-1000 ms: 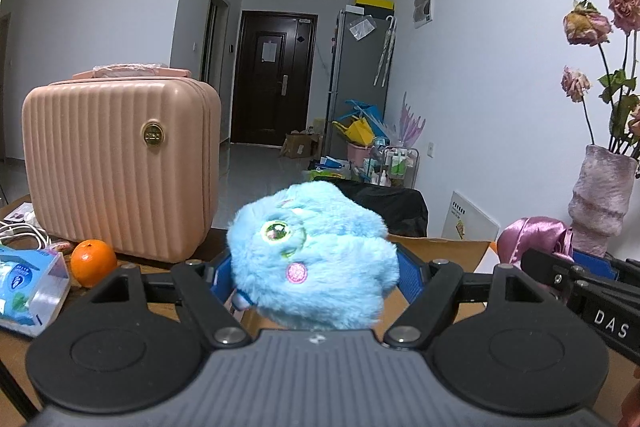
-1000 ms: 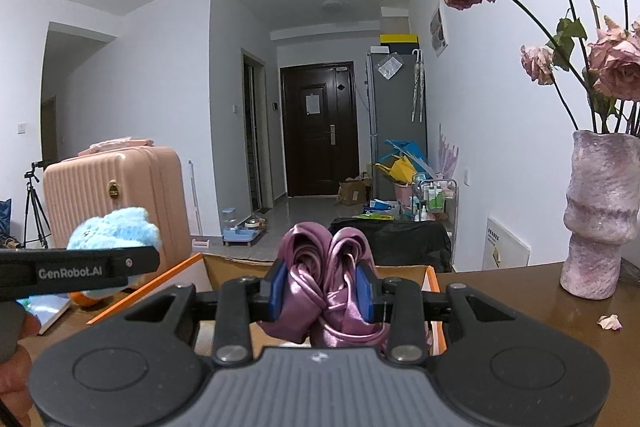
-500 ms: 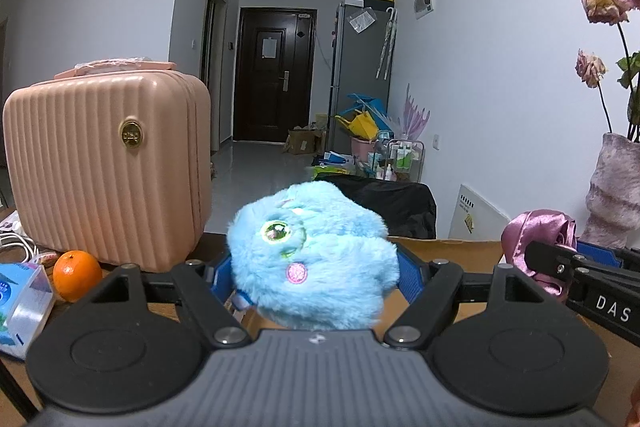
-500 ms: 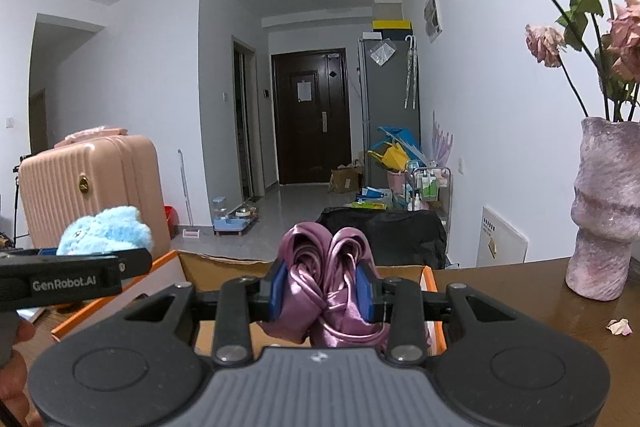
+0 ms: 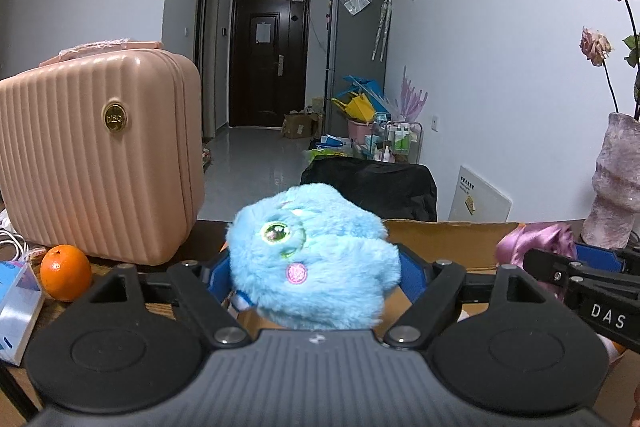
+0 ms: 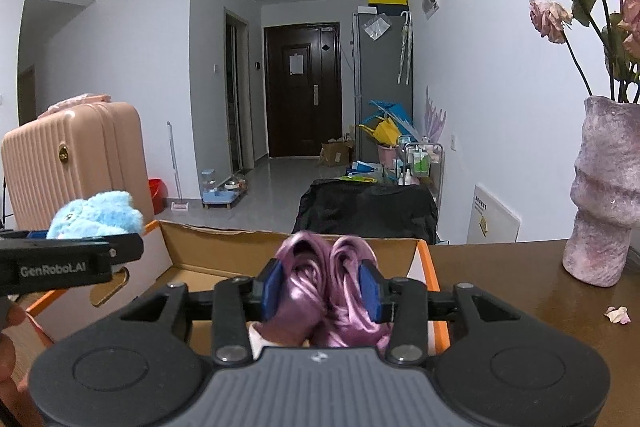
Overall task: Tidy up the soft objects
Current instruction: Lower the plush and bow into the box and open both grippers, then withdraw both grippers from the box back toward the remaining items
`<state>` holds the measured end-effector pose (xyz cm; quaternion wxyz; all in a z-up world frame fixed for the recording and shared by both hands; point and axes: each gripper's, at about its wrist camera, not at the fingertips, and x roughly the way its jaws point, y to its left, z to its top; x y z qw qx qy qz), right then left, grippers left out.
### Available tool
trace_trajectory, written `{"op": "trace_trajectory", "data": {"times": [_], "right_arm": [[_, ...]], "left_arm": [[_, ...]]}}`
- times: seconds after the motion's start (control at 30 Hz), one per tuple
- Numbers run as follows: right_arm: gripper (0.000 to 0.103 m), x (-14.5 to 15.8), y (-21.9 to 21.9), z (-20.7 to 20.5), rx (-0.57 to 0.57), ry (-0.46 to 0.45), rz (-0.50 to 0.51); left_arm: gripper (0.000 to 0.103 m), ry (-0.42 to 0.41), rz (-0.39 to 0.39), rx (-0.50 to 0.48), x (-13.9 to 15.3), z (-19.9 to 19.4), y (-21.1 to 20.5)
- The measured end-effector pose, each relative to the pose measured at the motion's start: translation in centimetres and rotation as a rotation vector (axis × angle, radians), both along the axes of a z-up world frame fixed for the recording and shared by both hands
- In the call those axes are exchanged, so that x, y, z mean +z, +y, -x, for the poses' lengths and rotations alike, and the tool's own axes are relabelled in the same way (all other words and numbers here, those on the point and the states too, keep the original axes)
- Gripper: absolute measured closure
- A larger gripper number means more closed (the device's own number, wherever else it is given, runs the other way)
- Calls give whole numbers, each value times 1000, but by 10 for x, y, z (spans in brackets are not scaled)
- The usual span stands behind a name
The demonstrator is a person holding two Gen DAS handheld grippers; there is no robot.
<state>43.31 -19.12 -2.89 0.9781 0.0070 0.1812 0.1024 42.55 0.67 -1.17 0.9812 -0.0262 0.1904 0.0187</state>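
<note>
My left gripper [image 5: 316, 271] is shut on a fluffy blue plush toy [image 5: 316, 259] with a green eye, held over the near left side of an open cardboard box [image 5: 448, 239]. My right gripper [image 6: 320, 287] is shut on a bundle of purple satin cloth [image 6: 324, 287], held over the same box [image 6: 224, 247], whose rim is orange. The blue plush toy also shows at the left of the right wrist view [image 6: 96, 215]; the purple satin cloth also shows at the right of the left wrist view [image 5: 536, 243].
A pink ribbed suitcase [image 5: 100, 151] stands left of the box, with an orange [image 5: 66, 271] and a tissue pack [image 5: 18, 311] before it. A pinkish vase [image 6: 604, 195] of dried roses stands on the brown table [image 6: 500, 275] to the right. A petal [image 6: 618, 315] lies nearby.
Both grippers have moved down and forward toward the box with their loads still held. The box interior now shows below the right gripper.
</note>
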Motion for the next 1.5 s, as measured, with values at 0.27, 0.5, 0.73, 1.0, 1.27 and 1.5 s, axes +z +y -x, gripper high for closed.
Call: {"op": "trace_trajectory", "data": {"times": [0.27, 0.5, 0.73, 1.0, 1.27, 1.5], "right_arm": [[17, 1, -6, 1, -54, 9, 1], [0, 4, -11, 2, -92, 5, -7], [0, 3, -11, 4, -86, 8, 2], [0, 9, -12, 18, -77, -15, 10], [0, 12, -16, 41, -69, -39, 16], [0, 9, -19, 67, -60, -50, 31]], "left_arm": [[0, -2, 5, 23, 4, 1, 6], [0, 19, 33, 42, 6, 1, 12], [0, 15, 22, 44, 8, 5, 10], [0, -10, 20, 49, 13, 20, 11], [0, -27, 22, 69, 18, 40, 16], [0, -28, 20, 70, 17, 62, 23]]}}
